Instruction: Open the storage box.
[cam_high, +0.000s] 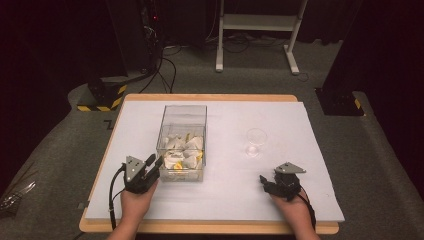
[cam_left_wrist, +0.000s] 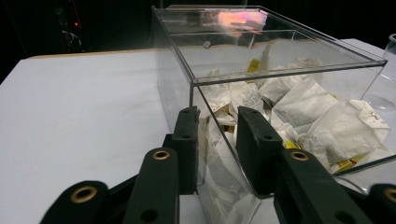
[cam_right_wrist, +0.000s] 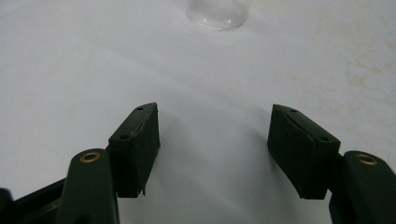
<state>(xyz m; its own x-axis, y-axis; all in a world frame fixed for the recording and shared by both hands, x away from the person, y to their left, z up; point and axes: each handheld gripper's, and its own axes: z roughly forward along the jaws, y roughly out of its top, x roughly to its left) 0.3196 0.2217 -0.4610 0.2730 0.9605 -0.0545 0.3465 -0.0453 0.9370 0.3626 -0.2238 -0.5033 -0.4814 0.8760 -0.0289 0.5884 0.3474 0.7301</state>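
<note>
A clear plastic box (cam_high: 183, 116) stands left of centre on the white board, its near half heaped with white tea bags (cam_high: 184, 156). My left gripper (cam_high: 154, 163) is at the box's near left corner. In the left gripper view the jaws (cam_left_wrist: 218, 114) are drawn in on either side of that corner of the box (cam_left_wrist: 280, 51), one on each wall, and the tea bags (cam_left_wrist: 327, 126) show through it. An empty clear cup (cam_high: 256, 142) stands to the right. My right gripper (cam_high: 270, 182) rests near the front edge, open and holding nothing, with the cup's base (cam_right_wrist: 217, 11) ahead of its jaws (cam_right_wrist: 215, 126).
The white board (cam_high: 225, 200) covers a wooden table whose rim (cam_high: 210, 228) shows at the front. On the floor behind are a white desk frame (cam_high: 260, 30), cables and a black-and-yellow base (cam_high: 102, 97). The cup's side (cam_left_wrist: 390, 70) shows past the box.
</note>
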